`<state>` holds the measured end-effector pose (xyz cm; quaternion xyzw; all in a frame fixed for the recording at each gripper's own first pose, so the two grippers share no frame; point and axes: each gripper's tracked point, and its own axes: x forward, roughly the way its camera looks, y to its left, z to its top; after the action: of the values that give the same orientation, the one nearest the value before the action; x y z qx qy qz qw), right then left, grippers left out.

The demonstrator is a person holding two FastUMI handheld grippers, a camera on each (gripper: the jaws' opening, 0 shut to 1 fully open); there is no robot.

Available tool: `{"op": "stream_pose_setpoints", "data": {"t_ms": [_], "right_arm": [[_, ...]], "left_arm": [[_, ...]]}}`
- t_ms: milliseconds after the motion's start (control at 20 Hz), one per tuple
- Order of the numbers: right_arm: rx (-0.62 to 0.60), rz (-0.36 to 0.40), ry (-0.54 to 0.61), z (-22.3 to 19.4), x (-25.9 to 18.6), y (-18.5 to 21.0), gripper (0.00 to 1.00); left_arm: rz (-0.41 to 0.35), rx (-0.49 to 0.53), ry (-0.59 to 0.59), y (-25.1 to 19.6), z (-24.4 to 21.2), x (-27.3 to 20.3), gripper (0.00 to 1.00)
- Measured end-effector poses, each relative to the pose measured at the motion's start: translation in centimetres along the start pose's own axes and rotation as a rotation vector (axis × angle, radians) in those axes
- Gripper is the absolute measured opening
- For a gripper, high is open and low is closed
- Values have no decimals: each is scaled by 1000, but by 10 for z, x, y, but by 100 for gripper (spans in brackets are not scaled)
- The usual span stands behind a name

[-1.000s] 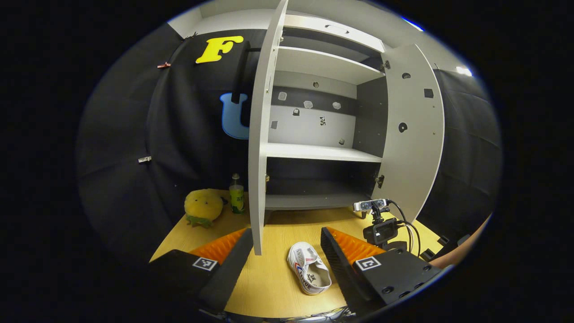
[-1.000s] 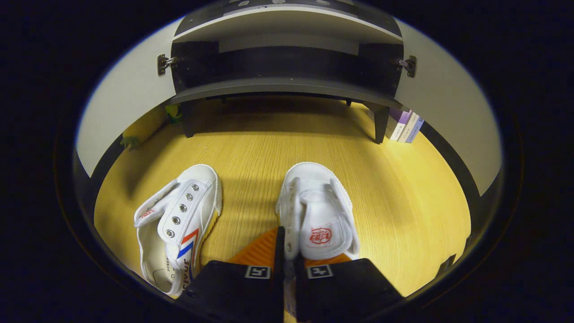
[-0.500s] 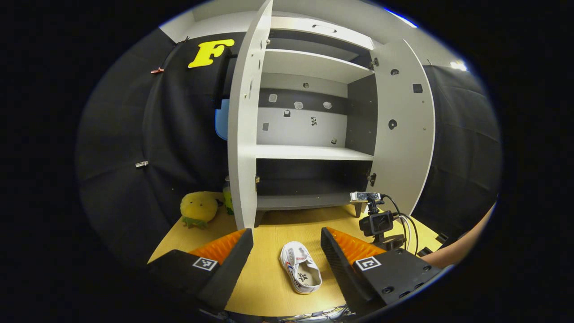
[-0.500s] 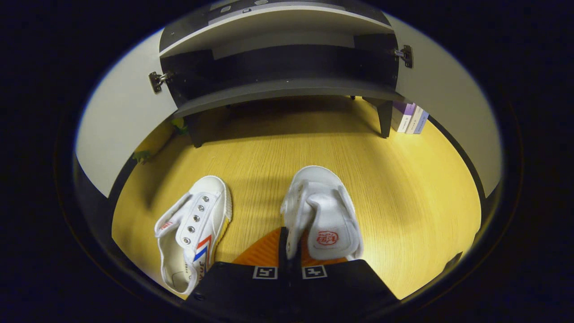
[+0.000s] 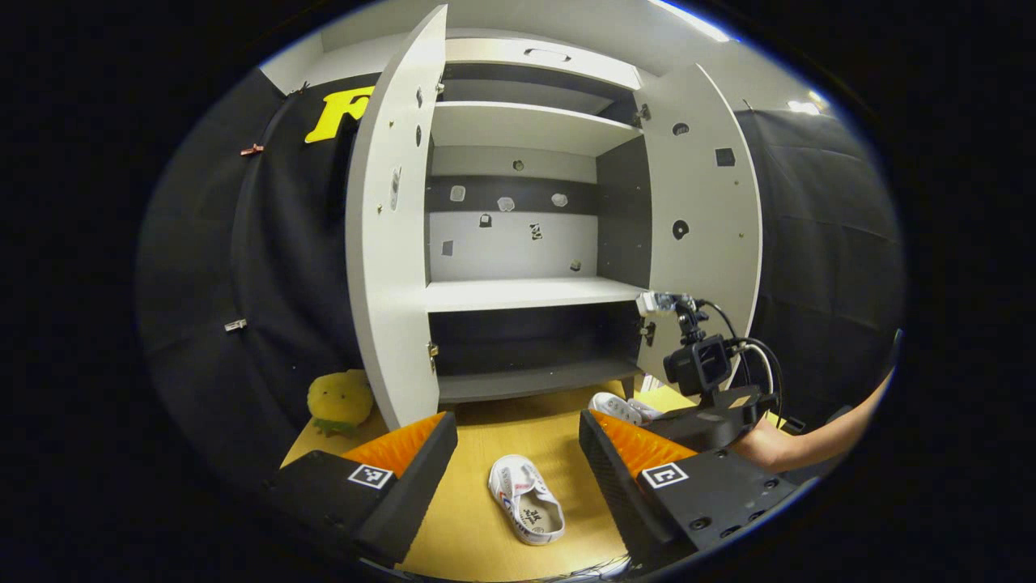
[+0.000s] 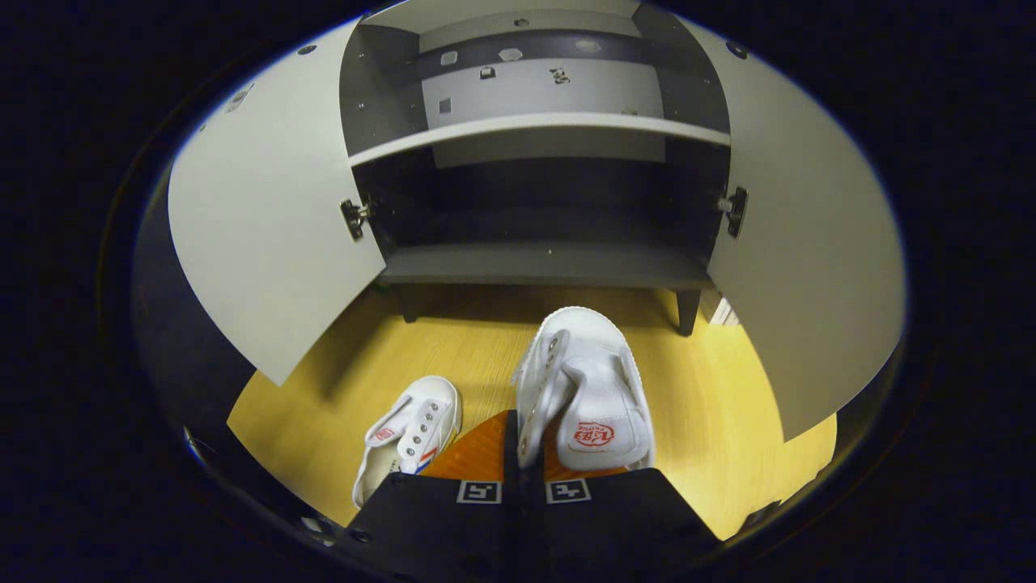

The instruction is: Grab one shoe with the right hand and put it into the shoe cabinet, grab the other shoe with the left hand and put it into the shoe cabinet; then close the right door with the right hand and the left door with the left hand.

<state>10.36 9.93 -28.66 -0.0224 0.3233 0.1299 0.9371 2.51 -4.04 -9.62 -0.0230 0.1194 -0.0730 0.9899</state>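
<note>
The first step is in hand: the right tongs [image 6: 518, 478] are clamped on the side wall of one white shoe [image 6: 584, 389], its collar pinched between the two fingers and its toe pointing ahead toward the shoe cabinet [image 6: 534, 263]. From the left gripper view the same shoe [image 5: 619, 406] appears off the counter [image 5: 530, 433], carried ahead and to the right of the left tongs, with a person's forearm [image 5: 817, 441] behind it. Judging by this, the shoe is lifted and on its way, not yet inside.

Ahead of the right tongs the cabinet's lowest compartment stands dark and open, its floor board just beyond the shoe's toe and a little above it. The left door [image 6: 267, 219] and the right door [image 6: 809, 243] are swung wide to either side, so the way in looks free.

The left tongs [image 5: 518, 453] are spread wide and hold nothing. The other shoe [image 5: 524, 510] lies on the counter between their fingers, near the tips, opening upward; in the right gripper view it [image 6: 409, 441] lies below and to the left of the held one.

The next move, as I judge it, calls for carrying the held shoe forward and slightly up over the lip of the bottom board, well inside, then letting go. The thin pinch on the collar may let the shoe sag or twist, so a steady, level carry seems wise.
</note>
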Motion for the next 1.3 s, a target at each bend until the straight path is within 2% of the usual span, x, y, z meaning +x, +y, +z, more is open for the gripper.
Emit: {"op": "stream_pose_setpoints", "data": {"t_ms": [250,400,650,750,950,1300], "right_arm": [[-84,23,-141,91,-32,8,5],[-104,35,-198,145,-40,13,5],[-112,38,-283,241,-32,10,5],[-132,24,-305,278,-21,4,5],[-204,-67,-320,334,13,-18,5],[-267,-128,-218,367,99,-44,5]], "left_arm": [[-21,44,-37,-9,15,7,95],[-31,24,-46,-15,19,6,95],[21,16,-56,-6,26,3,95],[35,3,-61,-3,28,2,95],[100,-21,-72,17,34,4,95],[236,-92,-115,54,46,5,95]]}}
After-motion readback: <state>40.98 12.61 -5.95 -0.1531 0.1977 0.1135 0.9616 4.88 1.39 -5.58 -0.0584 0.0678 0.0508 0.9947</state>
